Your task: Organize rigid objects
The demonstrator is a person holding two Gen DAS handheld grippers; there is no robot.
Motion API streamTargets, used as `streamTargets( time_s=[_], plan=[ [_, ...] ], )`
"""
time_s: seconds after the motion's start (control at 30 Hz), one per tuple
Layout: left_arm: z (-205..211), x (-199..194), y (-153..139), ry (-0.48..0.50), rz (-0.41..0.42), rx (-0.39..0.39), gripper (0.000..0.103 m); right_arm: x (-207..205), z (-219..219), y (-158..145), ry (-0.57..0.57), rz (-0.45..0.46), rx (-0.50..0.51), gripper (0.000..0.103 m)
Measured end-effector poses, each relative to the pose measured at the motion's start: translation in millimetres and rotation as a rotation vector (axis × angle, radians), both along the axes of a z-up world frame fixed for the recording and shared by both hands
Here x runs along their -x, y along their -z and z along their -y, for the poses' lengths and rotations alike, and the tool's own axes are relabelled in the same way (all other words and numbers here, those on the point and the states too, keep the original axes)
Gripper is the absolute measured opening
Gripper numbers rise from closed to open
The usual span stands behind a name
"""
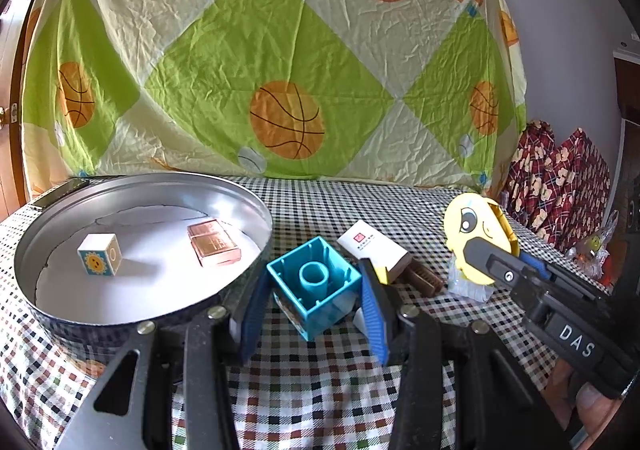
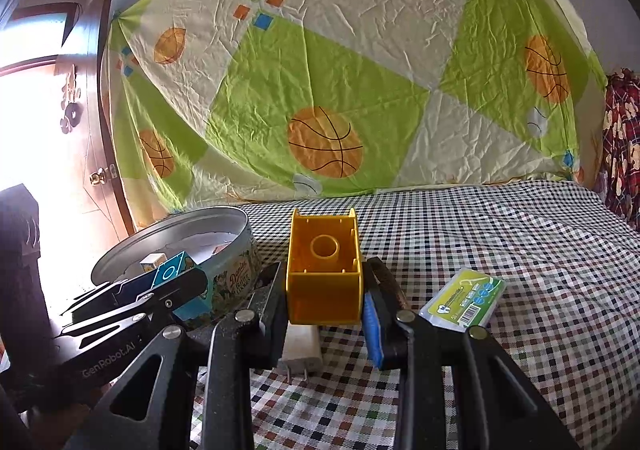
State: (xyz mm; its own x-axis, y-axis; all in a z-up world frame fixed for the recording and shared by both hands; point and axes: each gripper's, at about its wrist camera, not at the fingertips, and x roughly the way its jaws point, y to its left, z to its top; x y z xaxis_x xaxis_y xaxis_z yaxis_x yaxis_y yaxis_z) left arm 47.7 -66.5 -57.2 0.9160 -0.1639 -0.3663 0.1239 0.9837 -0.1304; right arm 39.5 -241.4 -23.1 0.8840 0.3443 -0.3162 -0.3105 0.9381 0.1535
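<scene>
A: Where does the blue block [image 1: 313,286] sit relative to my left gripper [image 1: 314,306]?

B: Between its blue pads [image 1: 374,310], pinched on both sides, hollow side up, just beside the round tin [image 1: 240,290].

A: And my right gripper [image 2: 325,302]?

B: It clamps the yellow block [image 2: 324,270], open face toward the camera, above the checked cloth [image 2: 520,250].

A: What lies in the tin?

B: A sun-printed cube [image 1: 99,253] and a copper-coloured box [image 1: 214,243], apart from each other.

A: Nearby?

B: A white box [image 1: 372,248] behind the blue block; a green packet [image 2: 464,300] right of the yellow block.
</scene>
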Motion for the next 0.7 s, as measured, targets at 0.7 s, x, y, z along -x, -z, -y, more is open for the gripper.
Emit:
streamTargets(
  time_s=[0.7],
  plan=[
    [5.7, 13.3, -2.5, -0.005, 0.077, -0.035, 0.043, 15.3, 5.8, -4.4, 0.006, 0.092, -0.022, 0.034]
  ],
)
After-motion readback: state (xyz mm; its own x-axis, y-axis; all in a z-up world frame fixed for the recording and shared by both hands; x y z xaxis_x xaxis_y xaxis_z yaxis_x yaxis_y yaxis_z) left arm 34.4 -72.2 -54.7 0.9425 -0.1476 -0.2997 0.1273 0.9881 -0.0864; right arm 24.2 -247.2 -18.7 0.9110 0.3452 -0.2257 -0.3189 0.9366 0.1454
